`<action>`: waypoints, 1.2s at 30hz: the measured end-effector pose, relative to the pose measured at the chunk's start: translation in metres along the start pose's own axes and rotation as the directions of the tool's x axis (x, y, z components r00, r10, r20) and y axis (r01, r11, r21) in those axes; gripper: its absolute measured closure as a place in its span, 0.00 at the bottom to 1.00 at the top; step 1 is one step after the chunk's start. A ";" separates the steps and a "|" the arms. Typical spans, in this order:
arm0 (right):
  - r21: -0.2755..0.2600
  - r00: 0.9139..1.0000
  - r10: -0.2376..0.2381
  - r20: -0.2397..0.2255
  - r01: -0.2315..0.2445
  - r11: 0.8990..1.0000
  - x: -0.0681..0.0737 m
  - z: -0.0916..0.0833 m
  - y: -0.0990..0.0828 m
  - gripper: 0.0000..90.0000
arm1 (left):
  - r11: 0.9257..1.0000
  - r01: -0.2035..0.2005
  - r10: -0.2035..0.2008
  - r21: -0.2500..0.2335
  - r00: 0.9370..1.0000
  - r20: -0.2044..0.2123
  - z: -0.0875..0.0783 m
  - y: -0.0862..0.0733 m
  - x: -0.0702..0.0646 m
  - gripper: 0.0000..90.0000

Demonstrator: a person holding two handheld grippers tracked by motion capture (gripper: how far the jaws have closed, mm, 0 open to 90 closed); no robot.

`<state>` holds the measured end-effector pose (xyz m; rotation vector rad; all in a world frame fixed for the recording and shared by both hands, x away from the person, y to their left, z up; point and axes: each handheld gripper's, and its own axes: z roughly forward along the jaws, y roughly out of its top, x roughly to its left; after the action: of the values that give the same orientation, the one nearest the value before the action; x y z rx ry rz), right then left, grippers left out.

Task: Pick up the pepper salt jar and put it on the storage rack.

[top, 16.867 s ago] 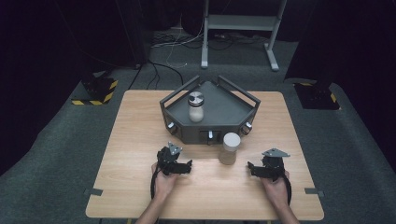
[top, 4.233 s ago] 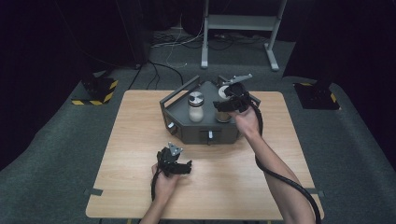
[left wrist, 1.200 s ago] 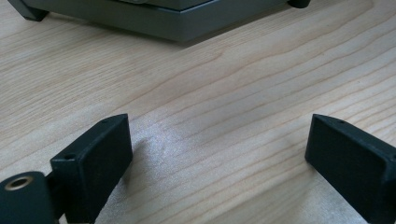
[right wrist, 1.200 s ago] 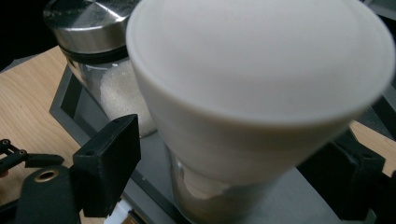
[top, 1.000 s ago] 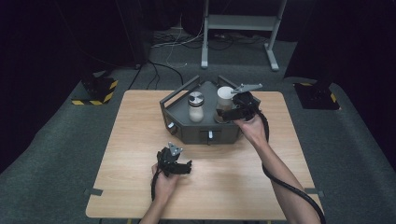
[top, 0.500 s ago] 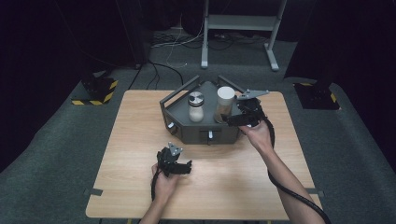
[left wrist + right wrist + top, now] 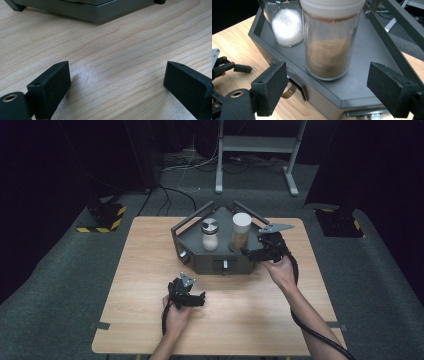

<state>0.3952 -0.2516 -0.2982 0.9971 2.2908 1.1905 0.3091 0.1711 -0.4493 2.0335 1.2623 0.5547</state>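
The jar of brown powder [image 7: 329, 47], white-lidded, stands upright on the flat deck of the grey tray [image 7: 196, 242], toward its right half, with bare deck showing all round its foot. That upright, free-standing pose suggests it is set down where it is meant to stay. Just beside it, to its left in the high view and not touching, stands the smaller jar of white grains [image 7: 210, 234] with a metal cap; the two sit side by side, as if the deck is being filled in a row.

The right gripper [image 7: 254, 253] hangs just in front of the brown jar at the tray's right front edge. Its jaws stand wide, one to each side of the jar and clear of the glass, so nothing is held; the gap looks like that of a release. Whether the pads are quite level with the jar's base is hard to judge from this angle.

The left gripper [image 7: 196, 300] rests low over the wooden table [image 7: 140, 270], well short of the tray, jaws spread and empty, apparently parked out of the way.
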 end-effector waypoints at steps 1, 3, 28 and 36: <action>0.001 1.000 0.002 -0.001 -0.002 1.000 0.000 -0.001 -0.001 0.18 | 1.000 0.000 0.000 0.000 1.000 0.000 0.000 0.000 0.000 0.08; -0.002 1.000 0.005 -0.006 -0.005 1.000 0.000 -0.002 -0.006 0.18 | 1.000 0.000 0.000 0.000 1.000 0.000 0.000 0.000 0.000 0.08; 0.021 1.000 0.008 0.011 -0.008 1.000 0.017 0.000 -0.062 0.18 | 1.000 0.000 0.000 0.000 1.000 0.000 0.000 0.000 0.000 0.08; 0.043 0.999 0.018 0.039 -0.019 0.999 0.024 0.009 -0.091 0.18 | 1.000 0.001 -0.001 0.000 1.000 0.000 0.000 0.000 0.000 0.08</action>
<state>0.3465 -0.2643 -0.3780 1.0498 2.2908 1.1238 0.3090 0.1710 -0.4493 2.0328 1.2626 0.5546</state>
